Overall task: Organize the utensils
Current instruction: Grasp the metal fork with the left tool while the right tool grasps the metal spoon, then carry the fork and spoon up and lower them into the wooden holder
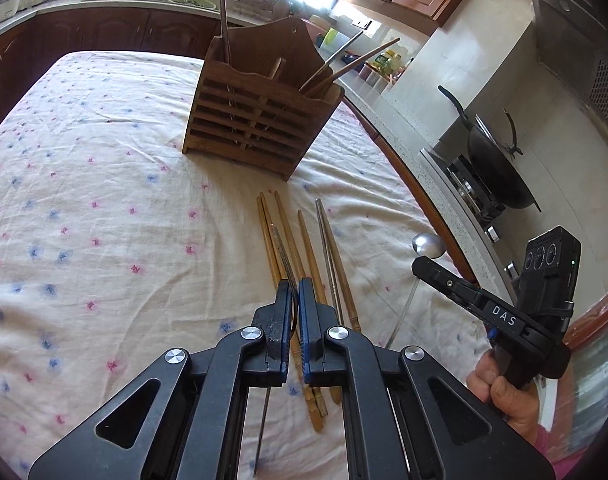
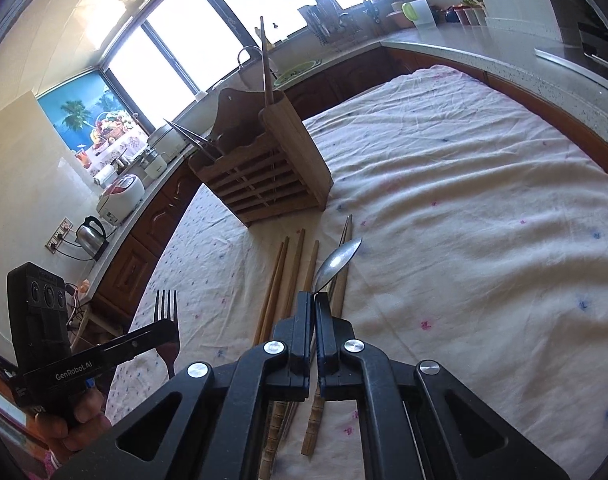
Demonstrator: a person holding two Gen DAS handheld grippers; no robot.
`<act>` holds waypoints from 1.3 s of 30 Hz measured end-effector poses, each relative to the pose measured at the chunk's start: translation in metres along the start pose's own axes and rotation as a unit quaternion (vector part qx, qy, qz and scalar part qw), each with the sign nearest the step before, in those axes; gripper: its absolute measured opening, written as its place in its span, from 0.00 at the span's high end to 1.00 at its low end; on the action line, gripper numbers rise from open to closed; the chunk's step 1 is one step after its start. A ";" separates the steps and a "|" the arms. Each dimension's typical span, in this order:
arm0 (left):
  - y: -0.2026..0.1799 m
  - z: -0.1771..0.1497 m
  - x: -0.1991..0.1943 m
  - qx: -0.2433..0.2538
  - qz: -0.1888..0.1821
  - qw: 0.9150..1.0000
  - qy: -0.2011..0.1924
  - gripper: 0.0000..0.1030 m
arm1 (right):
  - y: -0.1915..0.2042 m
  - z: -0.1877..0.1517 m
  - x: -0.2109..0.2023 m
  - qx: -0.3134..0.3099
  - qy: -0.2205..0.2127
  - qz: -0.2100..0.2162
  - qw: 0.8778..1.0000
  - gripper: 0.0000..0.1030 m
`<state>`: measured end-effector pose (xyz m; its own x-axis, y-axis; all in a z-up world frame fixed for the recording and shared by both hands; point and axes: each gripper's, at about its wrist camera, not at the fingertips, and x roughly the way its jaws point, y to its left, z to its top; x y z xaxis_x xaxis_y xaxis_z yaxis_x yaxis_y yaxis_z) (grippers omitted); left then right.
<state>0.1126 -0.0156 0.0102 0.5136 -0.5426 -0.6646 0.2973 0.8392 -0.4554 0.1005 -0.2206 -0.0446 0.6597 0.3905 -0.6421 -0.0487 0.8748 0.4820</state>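
- Tablecloth point(image 1: 84, 168): wrinkled white fabric, scattered pink and blue flower print, covers the whole table.
- Wooden holder point(image 1: 260, 120): slatted front, scalloped top edge, tall back board, standing upright at 12 o'clock from the left gripper. A centre divider makes at least two compartments. One long dark stick stands in the left one; in the right one lean about three slim utensils, wooden and metal, exact count unclear.
- Left gripper point(image 1: 292, 292): black arms, blue-edged pads, jaws clamped on a metal fork point(image 2: 167, 320). Four tines, seen from the right wrist view; its thin handle hangs below the pads, clear of the cloth.
- Loose chopsticks point(image 1: 300, 264): lying on the cloth between grippers and holder, roughly parallel, tips toward the holder. About four bamboo, with ridged butt ends, plus a grey metal pair at their right.
- Right gripper point(image 2: 314, 300): black, jaws together on the thin neck of a metal spoon point(image 2: 339, 262); its shiny oval bowl points to 1 o'clock.
- A hand point(image 1: 499, 396) grips the right gripper's handle.
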 end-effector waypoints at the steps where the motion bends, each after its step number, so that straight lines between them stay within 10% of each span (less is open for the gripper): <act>1: 0.001 0.002 -0.003 0.000 0.000 1.000 -0.004 0.97 | 0.003 0.002 -0.002 -0.004 -0.005 -0.001 1.000 0.98; 22: 0.011 0.084 -0.047 0.016 0.025 0.993 -0.118 0.98 | 0.036 0.073 -0.017 -0.062 -0.107 -0.014 0.992 0.98; 39: 0.000 0.203 -0.053 0.018 0.014 0.968 -0.251 0.98 | 0.088 0.166 -0.007 -0.156 -0.216 -0.041 0.963 0.98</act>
<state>0.2486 0.0205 0.1660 0.8456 -0.4410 -0.3009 0.3003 0.8588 -0.4150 0.2162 -0.1939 0.1017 0.9182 0.2200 -0.3294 -0.1622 0.9675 0.1940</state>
